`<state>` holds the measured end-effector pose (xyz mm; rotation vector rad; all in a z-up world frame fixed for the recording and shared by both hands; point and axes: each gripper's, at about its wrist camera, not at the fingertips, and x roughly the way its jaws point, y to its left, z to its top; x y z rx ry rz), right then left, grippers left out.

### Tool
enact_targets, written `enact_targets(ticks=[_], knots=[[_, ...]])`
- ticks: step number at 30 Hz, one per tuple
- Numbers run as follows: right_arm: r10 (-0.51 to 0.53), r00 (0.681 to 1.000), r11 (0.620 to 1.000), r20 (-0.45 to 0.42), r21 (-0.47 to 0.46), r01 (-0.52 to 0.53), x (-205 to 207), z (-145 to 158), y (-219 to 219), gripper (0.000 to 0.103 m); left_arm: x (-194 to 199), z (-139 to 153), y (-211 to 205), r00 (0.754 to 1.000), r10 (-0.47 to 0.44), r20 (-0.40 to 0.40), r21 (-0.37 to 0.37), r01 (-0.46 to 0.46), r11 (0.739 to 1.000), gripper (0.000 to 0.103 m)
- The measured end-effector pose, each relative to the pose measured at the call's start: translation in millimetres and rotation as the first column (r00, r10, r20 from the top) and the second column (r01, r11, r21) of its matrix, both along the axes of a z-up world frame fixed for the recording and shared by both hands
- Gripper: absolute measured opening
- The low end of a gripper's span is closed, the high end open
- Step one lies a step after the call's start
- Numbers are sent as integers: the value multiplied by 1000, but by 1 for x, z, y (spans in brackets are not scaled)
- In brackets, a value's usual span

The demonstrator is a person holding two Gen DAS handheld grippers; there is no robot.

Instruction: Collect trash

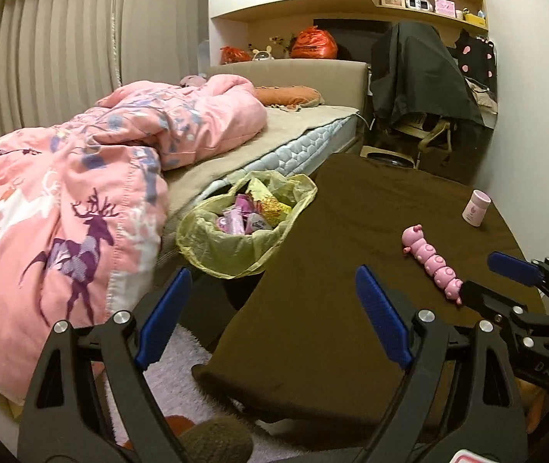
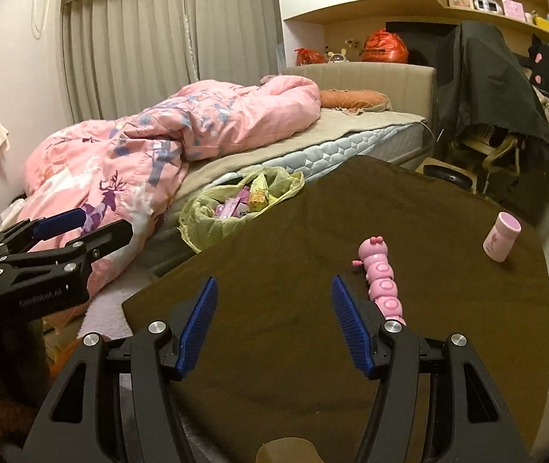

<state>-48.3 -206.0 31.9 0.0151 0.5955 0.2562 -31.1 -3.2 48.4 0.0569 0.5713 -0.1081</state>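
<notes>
A bin lined with a yellow-green bag (image 1: 236, 231) (image 2: 212, 220) stands between the bed and the brown-covered table, holding pink and gold wrappers (image 1: 247, 216). My left gripper (image 1: 274, 289) is open and empty, hovering near the table's left edge, short of the bin. My right gripper (image 2: 274, 301) is open and empty above the brown cloth (image 2: 293, 231); it also shows at the right of the left wrist view (image 1: 483, 274). The left gripper (image 2: 77, 223) appears at the left of the right wrist view. A pink caterpillar toy (image 1: 432, 258) (image 2: 382, 281) lies by the right gripper's right finger.
A small pink bottle (image 1: 477, 208) (image 2: 502, 241) stands at the table's far right. A pink quilt (image 1: 81, 200) is heaped on the bed (image 1: 313, 131). A chair draped in black cloth (image 1: 417, 77) is behind the table. A pale fluffy rug (image 1: 182, 370) lies below.
</notes>
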Motion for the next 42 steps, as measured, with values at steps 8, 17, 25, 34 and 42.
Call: enact_targets(ticks=[8,17,25,34,42], knots=[[4,999,1000,34,10,-4,-17,7,4,57,-15,6,3,1000,4,21,12,-5,1000,82],[12,999,1000,40,20,-13,-21,8,4,57,-18,8,2,1000,3,27,17,-3,1000,82],[-1,999,1000,32,31,0,-19,6,3,57,-16,6,2,1000,-3,15,19,3,1000,82],[-1,999,1000,34,27,0,-19,5,4,57,-15,4,2,1000,-6,12,21,6,1000,82],[-2,999,1000,34,29,1,-18,4,6,57,-14,3,2,1000,-18,12,21,18,1000,82]])
